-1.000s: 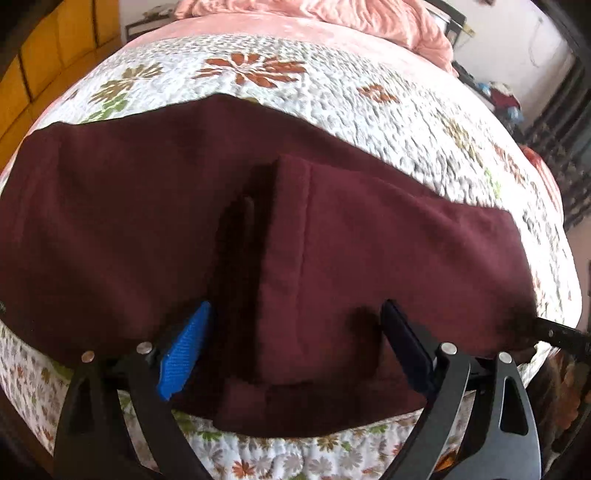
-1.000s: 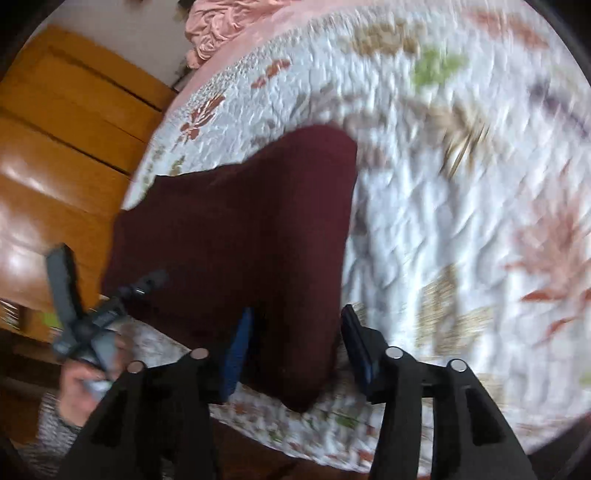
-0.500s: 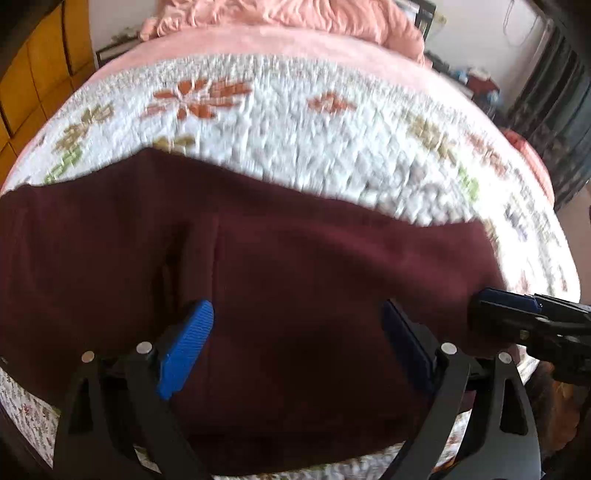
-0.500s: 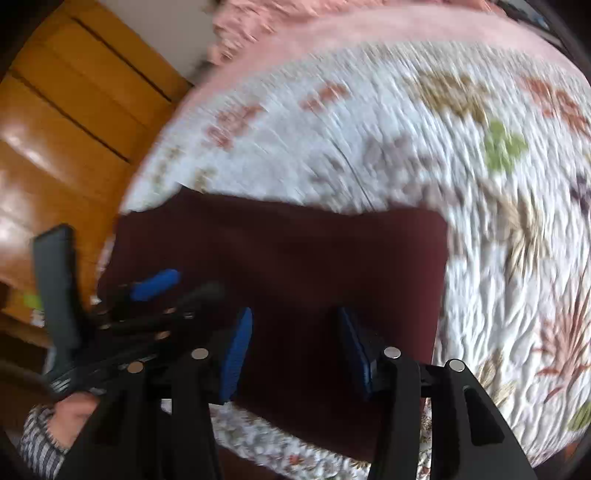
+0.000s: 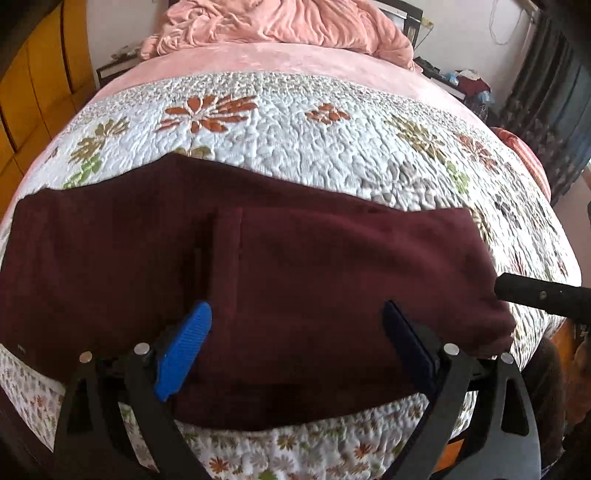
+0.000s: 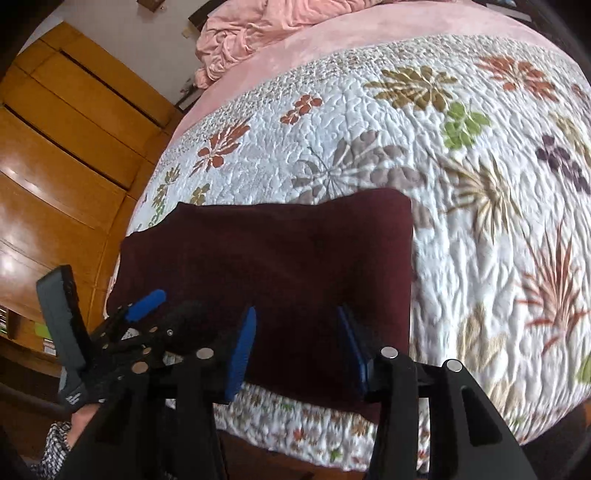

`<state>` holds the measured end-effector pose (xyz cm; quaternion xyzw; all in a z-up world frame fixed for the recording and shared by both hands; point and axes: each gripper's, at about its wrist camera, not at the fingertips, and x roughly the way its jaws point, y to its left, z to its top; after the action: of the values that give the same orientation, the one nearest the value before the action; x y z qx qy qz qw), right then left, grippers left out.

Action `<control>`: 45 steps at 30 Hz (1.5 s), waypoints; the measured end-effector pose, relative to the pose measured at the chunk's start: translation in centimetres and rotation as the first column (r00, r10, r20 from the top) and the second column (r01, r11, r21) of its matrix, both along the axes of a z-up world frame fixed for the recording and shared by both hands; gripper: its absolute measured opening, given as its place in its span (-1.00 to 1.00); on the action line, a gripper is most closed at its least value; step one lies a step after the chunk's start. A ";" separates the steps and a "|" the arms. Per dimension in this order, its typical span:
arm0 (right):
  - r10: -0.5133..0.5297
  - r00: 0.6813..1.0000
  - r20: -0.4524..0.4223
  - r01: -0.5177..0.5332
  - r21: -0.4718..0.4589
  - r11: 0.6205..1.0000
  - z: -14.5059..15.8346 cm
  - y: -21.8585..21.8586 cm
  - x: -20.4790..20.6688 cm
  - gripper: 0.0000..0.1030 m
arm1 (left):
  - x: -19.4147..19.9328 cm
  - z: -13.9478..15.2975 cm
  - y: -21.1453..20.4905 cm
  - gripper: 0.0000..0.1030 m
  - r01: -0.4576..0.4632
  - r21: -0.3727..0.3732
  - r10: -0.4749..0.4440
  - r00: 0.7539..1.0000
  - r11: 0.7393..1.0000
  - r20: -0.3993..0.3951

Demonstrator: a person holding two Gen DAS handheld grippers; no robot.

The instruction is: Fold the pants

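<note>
**Fold laid down, both grippers drawing back**

The dark maroon fleece pants (image 5: 280,280) now lie folded flat on the floral quilted bed (image 5: 295,122). A second ago one end stood bunched. Left gripper (image 5: 295,350) and right gripper (image 6: 295,347) hover spread, pinching nothing; another fold probably remains.

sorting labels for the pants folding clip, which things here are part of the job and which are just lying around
Part of the job: maroon pants, left gripper, right gripper, both open above the pants.

Just lying about: floral quilt, pink blanket, wooden wardrobe.
</note>
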<state>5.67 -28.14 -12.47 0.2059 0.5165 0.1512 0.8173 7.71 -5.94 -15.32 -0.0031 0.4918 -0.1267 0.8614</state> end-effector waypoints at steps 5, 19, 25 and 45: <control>-0.003 0.997 -0.077 0.000 -0.036 0.999 -3.2 0.2 0.3 -0.12 | 1.2 -2.4 0.6 0.84 -0.034 0.015 0.035 0.997 0.999 -0.067; 0.066 0.996 0.057 -0.066 -0.007 0.998 1.2 2.2 -1.4 -0.01 | -1.1 2.8 12.7 0.84 -0.308 -0.225 0.303 0.951 0.924 -0.057; 0.086 0.996 0.026 -0.086 0.009 0.996 0.0 3.1 -1.2 0.01 | -3.3 2.0 22.4 0.81 -0.521 -0.312 0.509 0.851 0.794 -0.127; 0.079 0.997 -0.014 -0.078 0.037 0.996 -1.9 3.0 -1.0 0.11 | -1.2 -4.3 32.9 0.82 -0.698 -0.546 0.633 0.691 0.462 -0.349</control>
<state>4.68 -25.10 -14.42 0.2016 0.5276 0.1912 0.8028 6.55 26.97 -19.58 -0.4949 0.4168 0.0596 0.7601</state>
